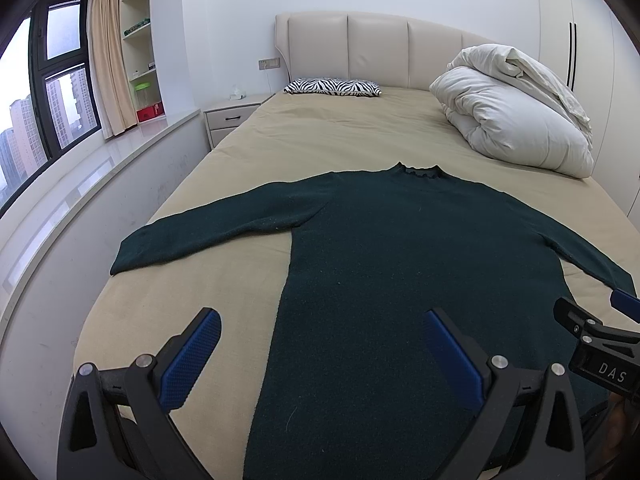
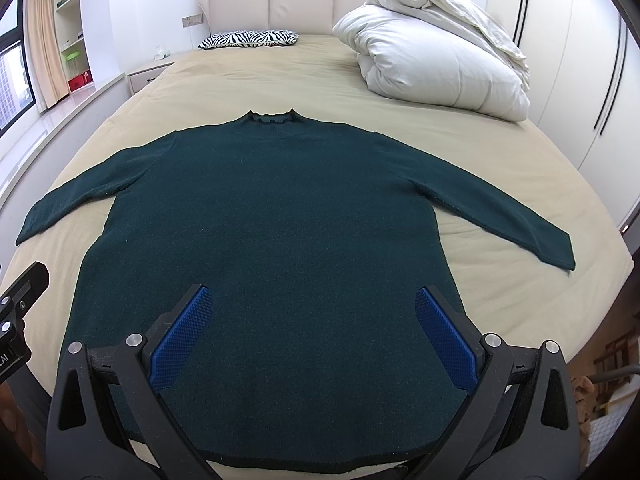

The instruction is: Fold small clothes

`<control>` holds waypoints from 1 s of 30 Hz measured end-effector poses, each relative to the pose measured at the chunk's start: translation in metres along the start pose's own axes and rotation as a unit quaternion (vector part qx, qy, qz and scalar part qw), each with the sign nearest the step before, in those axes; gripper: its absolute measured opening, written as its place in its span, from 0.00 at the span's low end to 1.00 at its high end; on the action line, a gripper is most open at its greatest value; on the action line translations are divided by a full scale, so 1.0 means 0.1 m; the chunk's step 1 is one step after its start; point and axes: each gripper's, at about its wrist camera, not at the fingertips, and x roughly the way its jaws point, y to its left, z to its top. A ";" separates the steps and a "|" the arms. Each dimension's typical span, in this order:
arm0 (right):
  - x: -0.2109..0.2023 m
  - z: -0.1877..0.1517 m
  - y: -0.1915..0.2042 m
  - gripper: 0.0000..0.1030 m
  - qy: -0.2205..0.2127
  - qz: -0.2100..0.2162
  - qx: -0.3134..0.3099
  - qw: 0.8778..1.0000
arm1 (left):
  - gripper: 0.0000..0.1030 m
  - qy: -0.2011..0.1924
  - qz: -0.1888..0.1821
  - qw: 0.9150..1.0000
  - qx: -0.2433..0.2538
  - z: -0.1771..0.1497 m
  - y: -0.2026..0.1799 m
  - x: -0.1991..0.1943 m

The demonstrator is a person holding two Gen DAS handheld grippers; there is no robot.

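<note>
Beige-sheeted bed fills both views, with a white rolled duvet upper right and a zebra-print pillow top centre. Dark green knit sweater lies flat mid-frame, sleeves spread, collar away from the cameras. Left gripper and right gripper hover low over the hem, fingers spread wide, holding nothing. Likely first step is a sleeve fold: pinch the cuff and shoulder together, lift only slightly, and lay the sleeve across the body without dragging the knit or bunching the sheet.
</note>
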 end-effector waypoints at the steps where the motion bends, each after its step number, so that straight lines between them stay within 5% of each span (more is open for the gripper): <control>1: 0.00 0.00 0.00 1.00 -0.001 0.000 0.000 1.000 | 1.00 0.000 0.000 1.000 0.000 0.00 0.00 0.00; 22: 0.00 -0.01 0.00 1.00 0.000 0.000 -0.001 1.000 | 1.00 0.001 -0.002 1.000 -0.003 0.01 0.03 0.00; 30: 0.03 0.01 -0.25 1.00 -0.009 0.026 0.040 0.999 | 1.00 0.034 -0.014 0.999 -0.018 0.02 0.04 0.14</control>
